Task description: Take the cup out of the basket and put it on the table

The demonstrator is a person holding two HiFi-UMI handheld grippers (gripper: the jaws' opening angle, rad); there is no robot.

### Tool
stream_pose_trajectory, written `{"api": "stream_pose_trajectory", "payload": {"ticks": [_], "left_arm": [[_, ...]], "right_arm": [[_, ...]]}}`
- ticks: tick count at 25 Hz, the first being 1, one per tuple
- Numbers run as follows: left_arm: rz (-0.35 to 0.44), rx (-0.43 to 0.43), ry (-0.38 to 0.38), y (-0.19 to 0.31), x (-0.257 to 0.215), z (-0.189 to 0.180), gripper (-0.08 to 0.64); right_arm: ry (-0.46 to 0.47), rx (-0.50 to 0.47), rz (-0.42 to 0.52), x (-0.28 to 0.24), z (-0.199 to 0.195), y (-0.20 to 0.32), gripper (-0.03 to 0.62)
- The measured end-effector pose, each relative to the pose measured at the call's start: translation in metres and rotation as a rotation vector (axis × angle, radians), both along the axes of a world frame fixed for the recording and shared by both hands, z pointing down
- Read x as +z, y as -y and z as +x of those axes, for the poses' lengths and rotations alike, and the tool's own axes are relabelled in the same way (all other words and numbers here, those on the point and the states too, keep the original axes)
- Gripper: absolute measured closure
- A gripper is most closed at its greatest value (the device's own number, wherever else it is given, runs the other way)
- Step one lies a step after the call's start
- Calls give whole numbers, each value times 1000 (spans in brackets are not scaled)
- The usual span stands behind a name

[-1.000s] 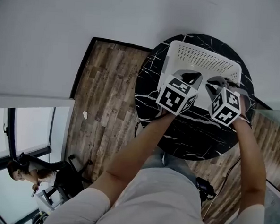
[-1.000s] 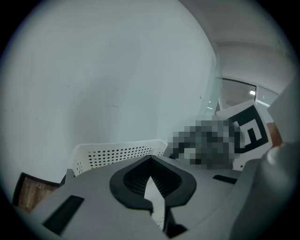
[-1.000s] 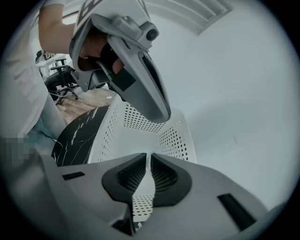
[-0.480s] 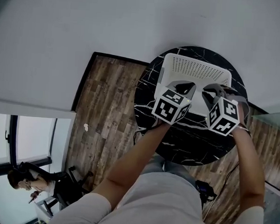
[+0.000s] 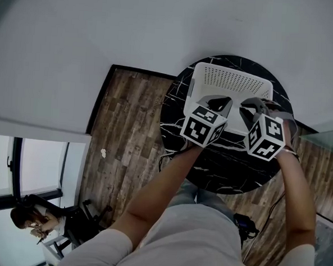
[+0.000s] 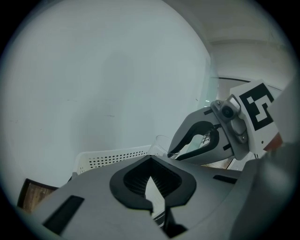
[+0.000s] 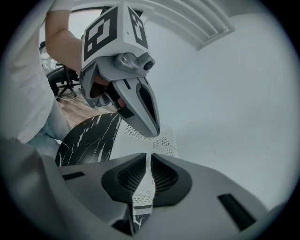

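A white basket sits at the far edge of a round black tabletop. Both grippers hang side by side over the basket's near rim, and their marker cubes are above the middle of the tabletop.

The left gripper has its jaws closed, tips meeting, with nothing between them. The right gripper has its jaws drawn in to a thin slit, also with nothing in it; only the basket wall and a strip of tabletop show through the gap.

The cup is clear. In the left gripper view its rim shows just above the basket's perforated wall, right beside the tips of the right gripper but not between them. Its lower part is hidden, and the head view does not show it, since the grippers cover that part of the basket.
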State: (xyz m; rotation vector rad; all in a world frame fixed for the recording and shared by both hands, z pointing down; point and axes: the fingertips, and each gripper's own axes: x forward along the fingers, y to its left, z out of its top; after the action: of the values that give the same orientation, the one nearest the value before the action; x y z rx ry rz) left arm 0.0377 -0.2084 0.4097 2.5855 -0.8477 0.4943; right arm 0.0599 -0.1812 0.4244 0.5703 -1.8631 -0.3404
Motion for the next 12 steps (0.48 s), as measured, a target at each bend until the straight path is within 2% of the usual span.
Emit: {"api": "stream_pose_trajectory", "payload": {"ticks": [12], "left_arm": [[10,103,-21,-25,-7,52,563]], "right_arm": [[-15,105,20,-16,49,-27,561]]}}
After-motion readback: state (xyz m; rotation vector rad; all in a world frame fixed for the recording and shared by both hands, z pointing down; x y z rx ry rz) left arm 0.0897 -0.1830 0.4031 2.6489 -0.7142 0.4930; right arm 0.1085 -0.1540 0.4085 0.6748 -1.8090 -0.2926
